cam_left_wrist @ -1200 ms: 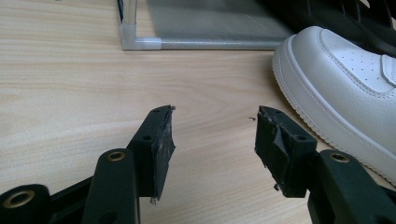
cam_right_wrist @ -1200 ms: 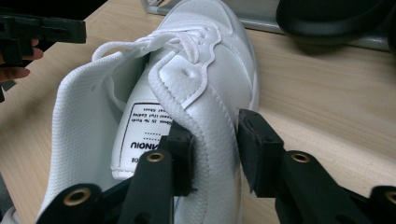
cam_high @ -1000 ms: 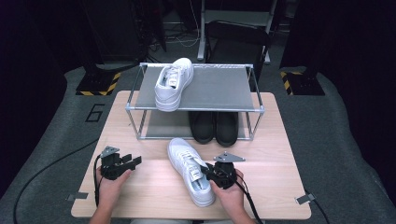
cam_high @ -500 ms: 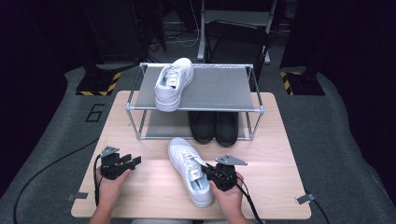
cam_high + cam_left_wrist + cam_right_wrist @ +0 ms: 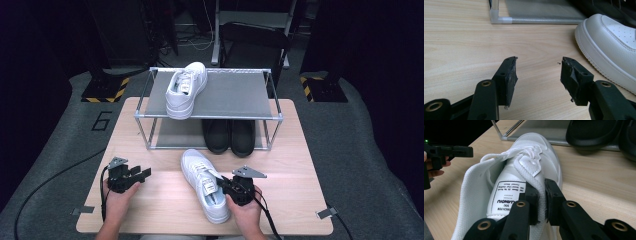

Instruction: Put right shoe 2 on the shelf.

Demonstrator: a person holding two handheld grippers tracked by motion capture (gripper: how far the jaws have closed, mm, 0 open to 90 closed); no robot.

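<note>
A white sneaker (image 5: 202, 180) lies on the wooden table (image 5: 295, 165), toe pointing toward the rack. My right gripper (image 5: 226, 186) is at its opening. In the right gripper view the two jaws (image 5: 541, 190) are shut on the sneaker's (image 5: 534, 152) side wall beside the tongue label, one pad inside and one outside. My left gripper (image 5: 142, 173) rests low over the bare table to the sneaker's left. Its jaws (image 5: 537, 67) are open with nothing between them, and the sneaker's toe (image 5: 609, 45) lies off to their right.
A metal shoe rack (image 5: 235, 95) stands at the back of the table. A second white sneaker (image 5: 186, 89) sits on its top shelf at the left. A pair of black shoes (image 5: 230, 135) sits under the shelf. Dark floor surrounds the table.
</note>
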